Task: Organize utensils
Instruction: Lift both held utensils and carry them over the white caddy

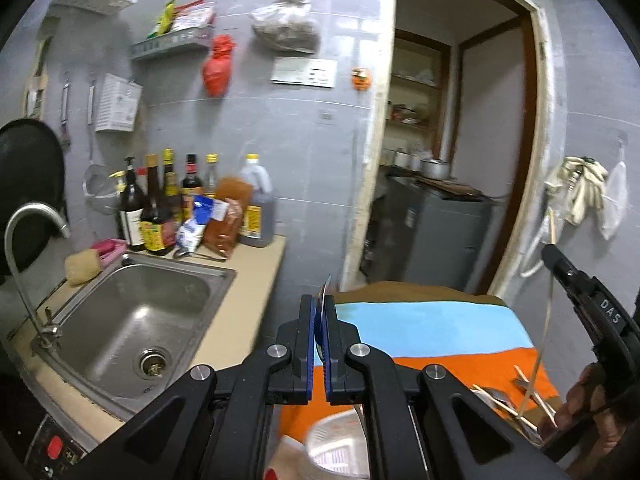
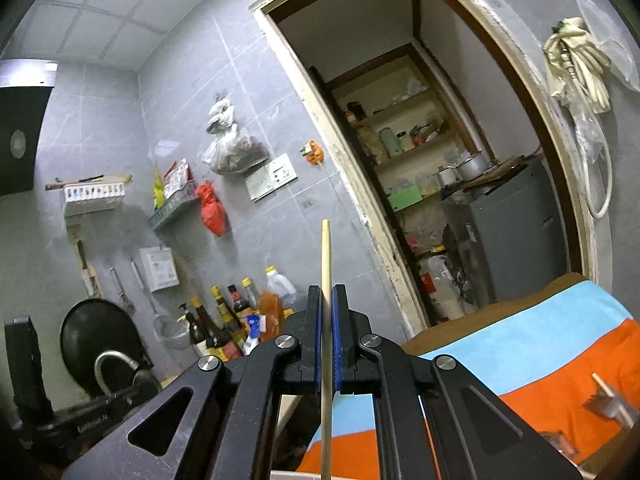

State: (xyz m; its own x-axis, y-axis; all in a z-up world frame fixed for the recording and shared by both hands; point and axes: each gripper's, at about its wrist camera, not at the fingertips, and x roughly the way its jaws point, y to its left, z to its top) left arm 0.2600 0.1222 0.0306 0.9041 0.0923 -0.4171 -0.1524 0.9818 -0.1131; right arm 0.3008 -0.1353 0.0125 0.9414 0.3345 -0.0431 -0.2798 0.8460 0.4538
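While clamped between the blue fingers of the left gripper (image 1: 322,308), shows only as a thin silvery sliver: a metal utensil (image 1: 325,286) seen edge-on, tip poking just past the fingertips. Cannot tell spoon from knife at this angle. Held up above the near edge of the striped cloth (image 1: 432,324) on the desk, beside the sink (image 1: 132,312).

Pinched likewise in the right gripper (image 2: 327,292): a pale wooden chopstick (image 2: 326,256), straight, slim and round-tipped. Runs upright through the narrow gap between the fingers, well above the fingertips and down past the lower frame edge.

Only from the left wrist: sink and tap, a row of sauce bottles (image 1: 168,204) on the desk behind it, a white slotted basket (image 1: 340,448) low under the fingers, and loose utensils (image 1: 516,392) lying on the orange stripe. Also from there, the right gripper (image 1: 550,250) out at the right edge with a hand (image 1: 588,400) behind it, and the chopstick (image 1: 542,332) hanging long below its fingers, lower end over those loose utensils.

Only from the right wrist: the ceiling and the shelves deep inside the doorway (image 2: 420,152).

Both pairs of fingers narrow, each closed tight on its utensil, neither piece touching the cloth.
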